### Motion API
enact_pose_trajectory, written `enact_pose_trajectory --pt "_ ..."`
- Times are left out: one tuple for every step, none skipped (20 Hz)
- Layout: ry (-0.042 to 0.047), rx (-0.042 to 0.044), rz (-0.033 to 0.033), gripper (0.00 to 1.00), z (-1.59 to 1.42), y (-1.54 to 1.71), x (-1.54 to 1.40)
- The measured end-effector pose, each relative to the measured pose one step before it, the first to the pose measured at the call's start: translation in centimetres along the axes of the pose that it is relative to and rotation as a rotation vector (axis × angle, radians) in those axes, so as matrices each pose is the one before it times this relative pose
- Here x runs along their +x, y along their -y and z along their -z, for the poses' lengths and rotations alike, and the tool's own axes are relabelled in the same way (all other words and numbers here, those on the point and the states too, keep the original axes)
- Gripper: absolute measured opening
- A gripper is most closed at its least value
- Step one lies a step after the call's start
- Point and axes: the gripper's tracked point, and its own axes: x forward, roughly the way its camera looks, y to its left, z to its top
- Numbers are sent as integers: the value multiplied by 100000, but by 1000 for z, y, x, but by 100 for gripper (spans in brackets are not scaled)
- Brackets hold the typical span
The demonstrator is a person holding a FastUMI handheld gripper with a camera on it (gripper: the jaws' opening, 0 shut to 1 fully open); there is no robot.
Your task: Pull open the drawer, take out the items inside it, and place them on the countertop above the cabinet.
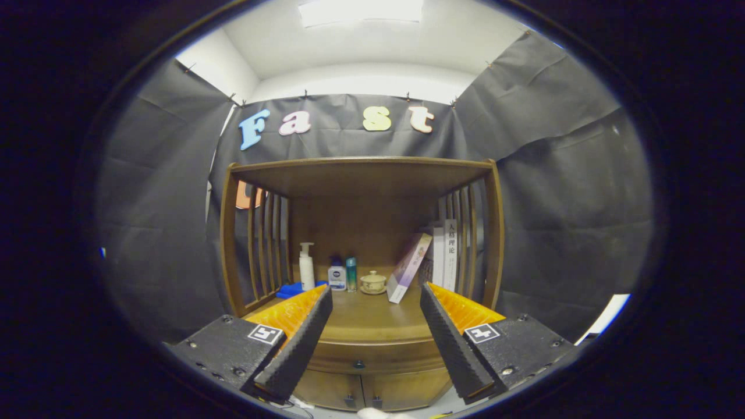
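Tool (pixel 375 302) held wide, fingers well apart and gripping nothing, aimed at a wooden cabinet (pixel 361 174) against the black booth wall. Between the fingers and a little below their tips, the closed drawer (pixel 372 355) with its small dark knob (pixel 359 365) near the middle of the front; under it, two small doors (pixel 361 390) with their own handles. Contents of the drawer hidden, so no telling what waits inside. Above the drawer, the bench (pixel 366 320), bare in its near half; at the far side, a white pump bottle (pixel 306 266), a small blue-and-white bottle (pixel 336 274), a slim teal bottle (pixel 351 273), a lidded cup (pixel 373 282), a leaning box (pixel 409 267), upright books (pixel 445 253) to the right, and something blue (pixel 291 289) at the far left. Likely step in hand: the approach to the knob. Best done by lowering the tool until the knob sits level between the fingertips, centring before narrowing, then closing both fingers squarely on it. Worth pulling straight back toward the near side, slowly, to avoid slipping off so small a knob or racking the drawer. Worth keeping clear of the door handles just beneath, easy to catch by mistake. Later, room for the items on the near part of the bench.
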Motion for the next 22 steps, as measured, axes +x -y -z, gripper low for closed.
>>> enact_pose_trajectory --pt "506 253 -295 99 -72 -252 -30" --pt "-264 163 -94 98 158 -163 67" --pt "-548 -19 46 98 542 -11 199" --pt "-1020 -85 192 98 578 -71 278" --pt "-802 -271 9 98 743 -121 470" --pt "-1462 -755 -945 98 925 -340 475" --pt "-1216 -222 -492 99 1082 -268 431" --pt "-1458 423 -93 99 1130 -180 522" --pt "-1151 479 -603 99 1286 -237 557" --pt "-1687 299 -628 99 1385 -235 583" --pt "-1827 -101 -82 99 1488 -113 590" --pt "-1315 -190 -221 99 1470 -124 685" --pt "-1191 -343 175 99 1291 -40 608" --pt "-137 -459 159 99 1187 55 691" --pt "-160 -1278 386 99 1349 -121 770" --pt "-1138 -1260 429 99 1037 -7 503" --pt "10 -989 -21 99 972 -197 598" --pt "-920 -485 -346 99 960 -122 580" --pt "-1374 -110 40 99 1169 0 681" --pt "-824 502 136 99 687 121 466" --pt "-543 1038 184 99 669 61 397" --pt "-301 881 404 99 535 151 629"
